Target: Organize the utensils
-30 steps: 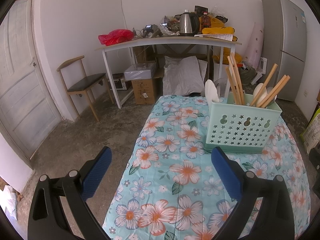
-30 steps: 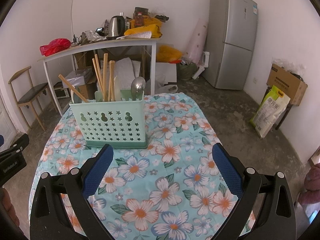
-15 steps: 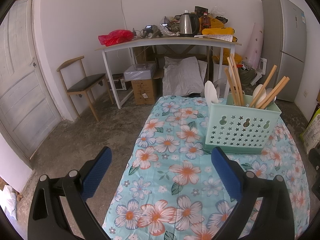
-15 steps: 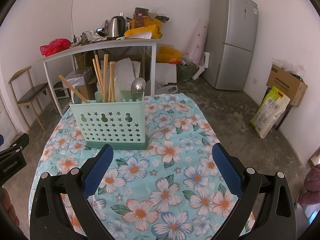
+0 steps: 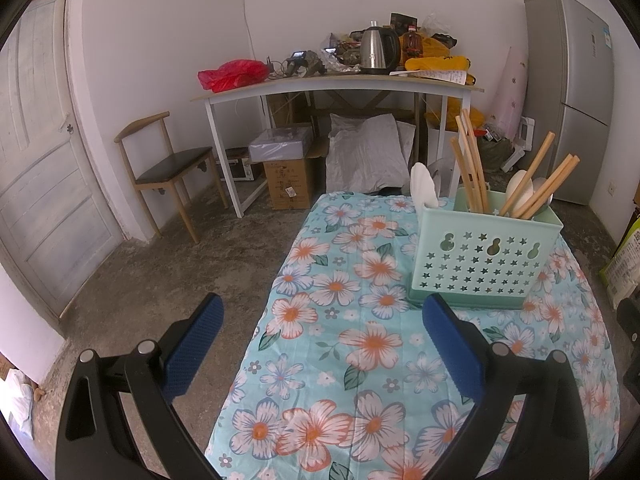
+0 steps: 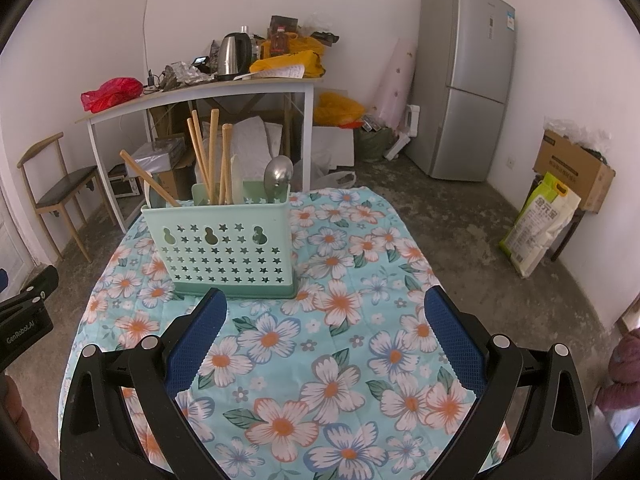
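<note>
Flowered tablecloth carries a mint utensil caddy with chopsticks and spoons standing inside; left gripper and right gripper hover nearby, jaws apart, empty

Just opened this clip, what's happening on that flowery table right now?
A person holds a set of tongs in each hand over a table with a floral cloth. Both the left tongs and the right tongs are open and hold nothing, short of the holder. A mint-green utensil holder stands upright on the cloth. In it stand wooden chopsticks, a metal spoon and white spoons. No loose utensils show on the cloth, so the sorting looks finished.
</note>
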`<act>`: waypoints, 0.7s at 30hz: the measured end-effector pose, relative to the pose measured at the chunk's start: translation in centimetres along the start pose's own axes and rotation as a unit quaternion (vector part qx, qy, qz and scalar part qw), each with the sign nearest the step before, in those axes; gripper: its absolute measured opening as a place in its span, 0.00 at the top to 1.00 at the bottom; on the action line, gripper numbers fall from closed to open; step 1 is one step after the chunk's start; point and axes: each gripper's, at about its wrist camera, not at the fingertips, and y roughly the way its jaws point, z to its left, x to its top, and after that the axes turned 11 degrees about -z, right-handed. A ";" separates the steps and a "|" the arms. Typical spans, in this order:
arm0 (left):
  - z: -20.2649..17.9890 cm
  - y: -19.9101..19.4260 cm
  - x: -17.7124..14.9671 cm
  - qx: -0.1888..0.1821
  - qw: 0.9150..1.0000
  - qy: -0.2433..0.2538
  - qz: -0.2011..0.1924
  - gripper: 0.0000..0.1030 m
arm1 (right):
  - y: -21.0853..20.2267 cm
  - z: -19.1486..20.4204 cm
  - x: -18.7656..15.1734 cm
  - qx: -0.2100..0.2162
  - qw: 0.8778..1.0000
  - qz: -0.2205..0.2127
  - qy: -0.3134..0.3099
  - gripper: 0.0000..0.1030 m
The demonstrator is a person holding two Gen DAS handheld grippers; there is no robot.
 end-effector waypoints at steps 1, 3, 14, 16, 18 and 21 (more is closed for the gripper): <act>0.0 0.0 0.0 0.000 1.000 0.000 0.000 0.05 | 0.0 0.0 0.0 0.000 1.000 0.000 0.000 0.08; 0.0 0.0 0.0 0.000 1.000 0.000 -0.001 0.05 | -0.1 0.2 0.0 0.000 1.000 0.000 0.000 0.08; 0.0 -0.1 0.0 0.000 1.000 0.001 0.000 0.05 | -0.1 0.1 0.1 0.001 1.000 0.001 0.001 0.08; 0.0 -0.1 0.0 0.000 1.000 0.000 -0.001 0.05 | -0.1 0.2 0.1 0.001 1.000 0.000 0.002 0.08; 0.0 -0.1 0.0 0.000 1.000 0.000 0.000 0.05 | -0.1 0.2 0.1 0.001 1.000 -0.001 0.001 0.08; 0.0 -0.1 0.0 0.000 1.000 0.000 0.000 0.05 | -0.1 0.2 0.1 0.001 1.000 -0.001 0.001 0.08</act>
